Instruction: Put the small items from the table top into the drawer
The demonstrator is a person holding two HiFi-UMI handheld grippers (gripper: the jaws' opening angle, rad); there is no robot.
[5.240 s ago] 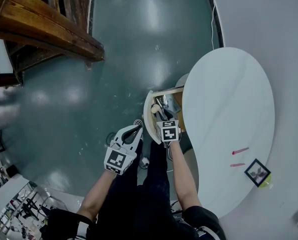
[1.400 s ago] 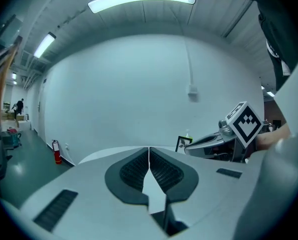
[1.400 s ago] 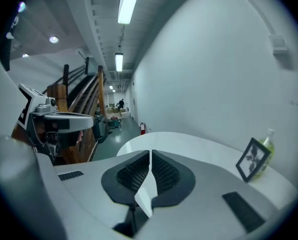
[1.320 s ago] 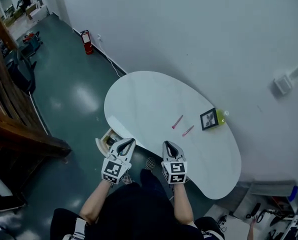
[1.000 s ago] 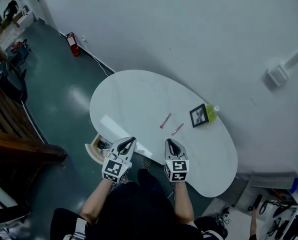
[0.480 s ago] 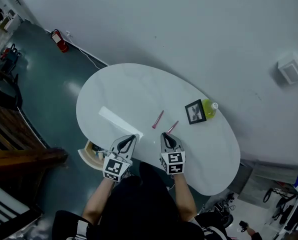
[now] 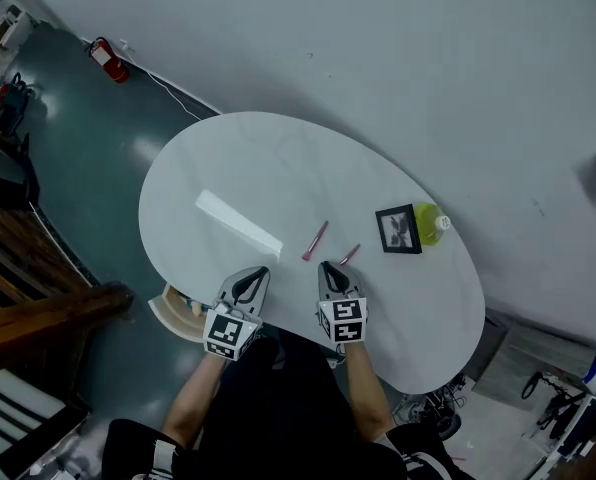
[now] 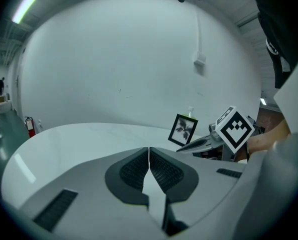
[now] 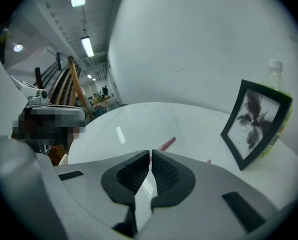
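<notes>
Two thin pink sticks, one longer (image 7: 315, 240) and one shorter (image 7: 349, 255), lie on the white oval table (image 7: 278, 168). In the right gripper view the longer stick (image 9: 166, 143) shows just past my jaws. My right gripper (image 7: 327, 266) is shut and empty, a little short of the shorter stick. My left gripper (image 7: 253, 271) is also shut and empty, over the table's near edge. Its pads (image 8: 161, 169) meet with nothing between them. The open drawer (image 7: 176, 311) juts out below the table's left side.
A black picture frame (image 7: 398, 229) stands upright by a yellow-green bottle (image 7: 430, 222) at the table's right. Beyond them is the white wall. A red fire extinguisher (image 7: 103, 58) stands on the green floor at far left. The frame (image 9: 256, 124) looms close on the right.
Both grippers have sunk and come forward from off the near edge to over the table. The right one now sits close to the pink sticks. Both stayed shut.
</notes>
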